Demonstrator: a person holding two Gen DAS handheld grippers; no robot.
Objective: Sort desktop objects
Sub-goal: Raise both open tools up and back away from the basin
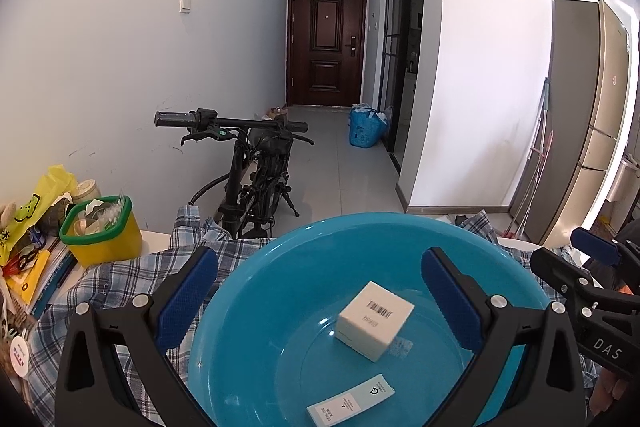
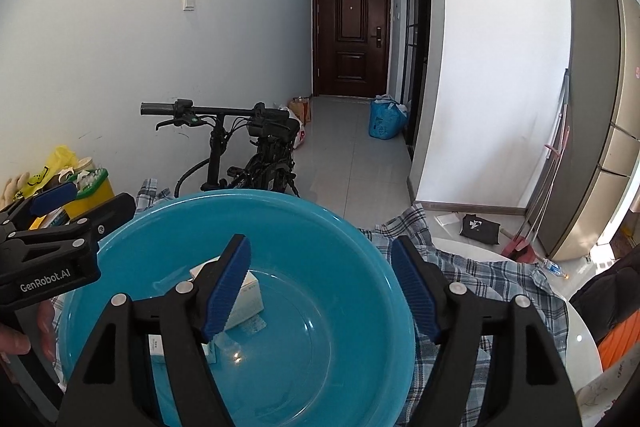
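A blue plastic basin (image 1: 280,259) sits on a plaid cloth (image 1: 120,279) on the table. Inside it lie a white cube box with a barcode (image 1: 376,319) and a flat white-and-blue box (image 1: 352,403). My left gripper (image 1: 320,299) is open and empty, hovering over the basin. My right gripper (image 2: 320,291) is open and empty above the basin (image 2: 320,227); its left finger partly hides the white box (image 2: 248,299). Each gripper shows at the edge of the other's view.
A yellow tub with a green rim (image 1: 102,235), books and a yellow bag (image 1: 32,211) crowd the table's left. A black bicycle (image 1: 256,171) stands behind the table. A fridge (image 1: 580,123) stands at right.
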